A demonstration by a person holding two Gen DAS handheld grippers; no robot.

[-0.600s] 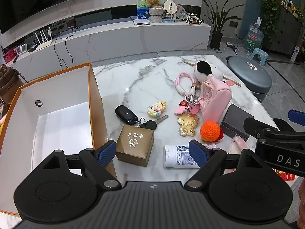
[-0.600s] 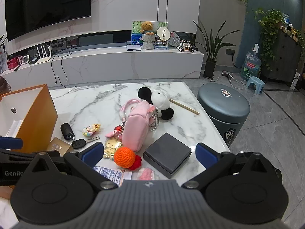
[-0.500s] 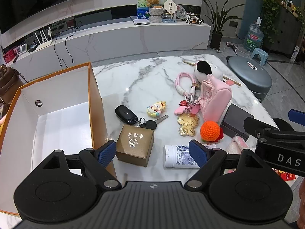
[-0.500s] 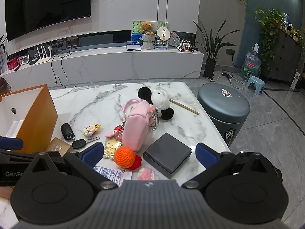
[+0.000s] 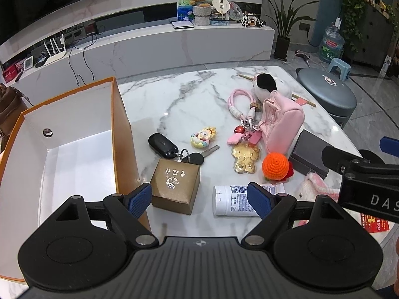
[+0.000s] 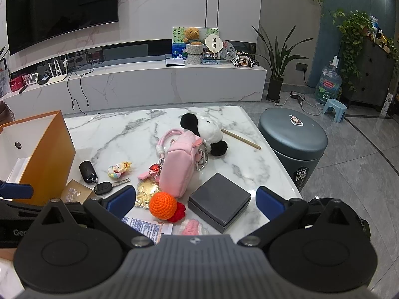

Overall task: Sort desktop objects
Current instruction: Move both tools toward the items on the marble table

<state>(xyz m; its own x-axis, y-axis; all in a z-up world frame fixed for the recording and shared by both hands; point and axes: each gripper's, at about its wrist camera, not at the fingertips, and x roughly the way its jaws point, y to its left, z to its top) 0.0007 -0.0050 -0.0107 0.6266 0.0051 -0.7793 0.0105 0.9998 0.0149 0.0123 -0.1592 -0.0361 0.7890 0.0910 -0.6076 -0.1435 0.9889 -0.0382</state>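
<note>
My left gripper point(image 5: 199, 198) hangs open above the near table edge, with a brown gift box point(image 5: 175, 183) and a white tube point(image 5: 239, 200) lying below its blue pads. An orange-walled, white-lined box point(image 5: 74, 149) stands at the left, with nothing in the part that shows. My right gripper point(image 6: 194, 199) is open too, over an orange crochet ball point(image 6: 163, 204) and a dark grey box point(image 6: 219, 201). Spread across the marble lie a black car key point(image 5: 163, 145), a small doll charm point(image 5: 203, 137), a gold cat charm point(image 5: 245, 158), a pink pouch point(image 5: 281, 129) and a panda plush point(image 6: 207, 129).
A grey round bin point(image 6: 293, 137) stands on the floor off the table's right edge. A wooden stick point(image 6: 240, 138) lies by the plush. A pink knitted piece point(image 6: 192, 226) and a red leaflet point(image 5: 375, 221) sit at the near right edge. The marble table point(image 5: 174, 99) shows bare at the far left-middle.
</note>
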